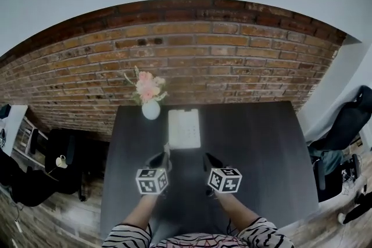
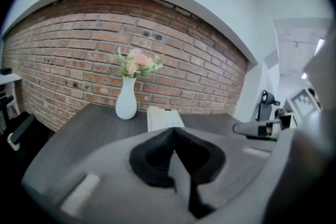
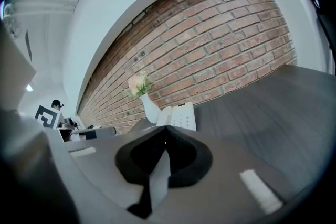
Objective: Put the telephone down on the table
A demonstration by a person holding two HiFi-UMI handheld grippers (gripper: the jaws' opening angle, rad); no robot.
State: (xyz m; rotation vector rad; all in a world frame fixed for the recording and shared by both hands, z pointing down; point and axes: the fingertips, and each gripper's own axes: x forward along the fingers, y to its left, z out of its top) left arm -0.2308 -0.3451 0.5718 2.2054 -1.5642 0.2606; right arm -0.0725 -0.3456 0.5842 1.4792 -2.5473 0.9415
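1. At the tip of the left gripper [image 2: 174, 131], the two fingers [image 2: 152, 157] are pressed together with nothing between them. Only the dark worktop [image 2: 79, 134] shows past them.
2. The right gripper [image 3: 166, 128] reads the same: its fingers [image 3: 186, 157] are closed on each other and hold nothing.
3. In the head view both grippers hang side by side over the near half of the worktop, pointing forward and a little down.
4. The telephone [image 1: 184, 128] lies flat on the worktop, straight ahead of the grippers and apart from both. No finger touches it.
5. Its long axis runs away from the person toward the brick wall [image 1: 232, 49], so its near short end faces the fingers.
6. Sideways, the telephone sits opposite the gap between the two grippers. The left one looks a shade nearer to its near corner, but the difference is slight and neither hand has a real advantage.
7. A vase [image 1: 150, 109] of flowers stands just beside the telephone's far left corner, close to the wall.
8. Judged from this layout, the telephone is already set down and the task looks finished.
9. Should either hand go back to it, the path is straight forward onto the near end. The left gripper would have the vase on its side to keep clear of.
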